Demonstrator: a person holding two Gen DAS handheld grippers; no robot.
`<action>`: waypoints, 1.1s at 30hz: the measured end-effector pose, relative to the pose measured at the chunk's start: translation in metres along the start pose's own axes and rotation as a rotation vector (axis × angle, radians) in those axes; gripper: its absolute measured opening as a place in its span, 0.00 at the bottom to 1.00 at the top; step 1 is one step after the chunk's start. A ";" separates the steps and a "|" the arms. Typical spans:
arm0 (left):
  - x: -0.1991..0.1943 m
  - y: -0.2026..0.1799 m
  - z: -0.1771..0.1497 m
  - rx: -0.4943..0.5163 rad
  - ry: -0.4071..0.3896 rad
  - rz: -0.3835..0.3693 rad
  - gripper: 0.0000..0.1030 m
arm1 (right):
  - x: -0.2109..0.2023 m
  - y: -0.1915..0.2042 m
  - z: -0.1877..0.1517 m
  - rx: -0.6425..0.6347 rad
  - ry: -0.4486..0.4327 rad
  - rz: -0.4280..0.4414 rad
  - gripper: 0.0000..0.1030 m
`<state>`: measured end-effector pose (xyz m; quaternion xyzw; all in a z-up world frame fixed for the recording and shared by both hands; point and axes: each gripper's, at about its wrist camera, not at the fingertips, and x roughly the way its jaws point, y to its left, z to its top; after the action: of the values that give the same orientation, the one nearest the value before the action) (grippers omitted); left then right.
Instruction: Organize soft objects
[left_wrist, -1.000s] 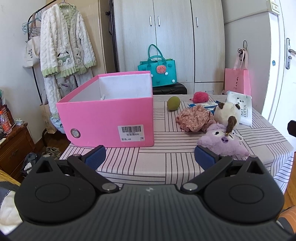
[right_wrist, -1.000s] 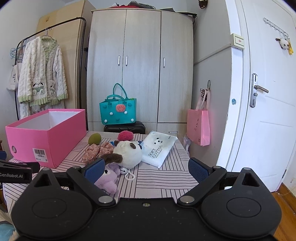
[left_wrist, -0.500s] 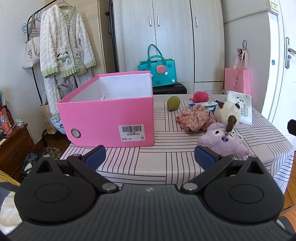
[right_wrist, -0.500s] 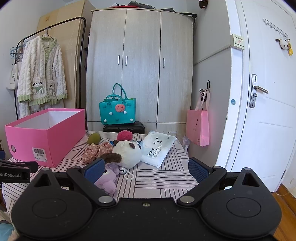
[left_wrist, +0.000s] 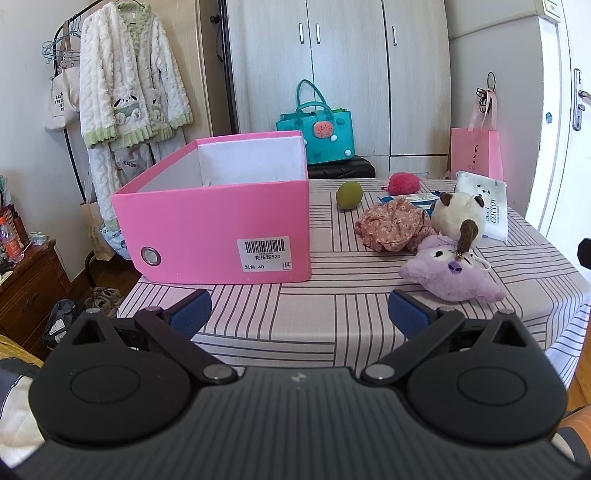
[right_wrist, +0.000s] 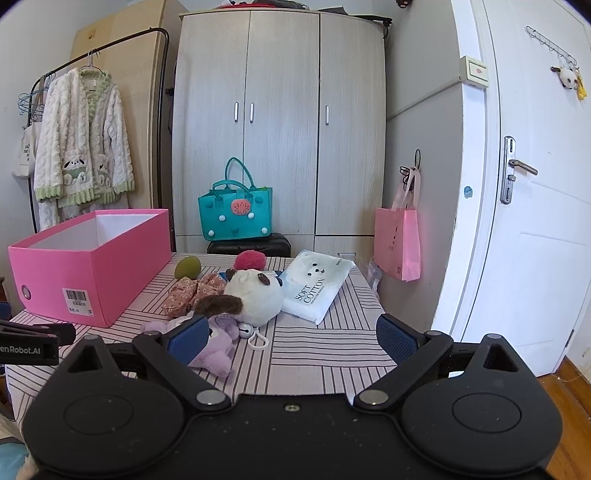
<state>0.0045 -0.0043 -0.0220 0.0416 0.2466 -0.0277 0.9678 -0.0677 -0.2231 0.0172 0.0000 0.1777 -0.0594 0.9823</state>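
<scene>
An open pink box (left_wrist: 218, 229) (right_wrist: 92, 266) stands on the left of the striped table (left_wrist: 332, 325). To its right lie a purple plush (left_wrist: 450, 273) (right_wrist: 218, 343), a white plush with brown ears (left_wrist: 456, 218) (right_wrist: 255, 299), a floral cloth (left_wrist: 391, 229) (right_wrist: 192, 291), a green soft ball (left_wrist: 349, 195) (right_wrist: 187, 268), a pink pompom (left_wrist: 404, 183) (right_wrist: 250, 260) and a soft cotton pack (left_wrist: 484, 206) (right_wrist: 317, 288). My left gripper (left_wrist: 299, 310) is open and empty at the table's near edge. My right gripper (right_wrist: 291, 336) is open and empty, just short of the purple plush.
A teal bag (right_wrist: 236, 214) sits on a dark case behind the table, before a wardrobe. A pink paper bag (right_wrist: 399, 243) hangs at the right by a white door. A clothes rack (left_wrist: 122, 99) and a wooden cabinet (left_wrist: 26, 291) stand at the left.
Both grippers have shifted very slightly; the right view has crept a little closer to the plush toys. Nothing was grasped or moved.
</scene>
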 end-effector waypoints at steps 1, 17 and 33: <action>0.000 0.000 0.000 0.000 0.000 0.000 1.00 | 0.000 0.000 0.000 0.000 -0.001 -0.001 0.96; 0.004 0.007 0.014 0.001 0.020 -0.084 1.00 | 0.011 -0.037 0.006 0.095 -0.037 0.158 0.96; 0.032 -0.020 0.070 0.185 0.056 -0.340 1.00 | 0.080 -0.020 0.010 0.035 0.236 0.436 0.96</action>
<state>0.0643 -0.0318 0.0224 0.0887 0.2732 -0.2121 0.9341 0.0076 -0.2522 -0.0010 0.0622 0.2860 0.1514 0.9442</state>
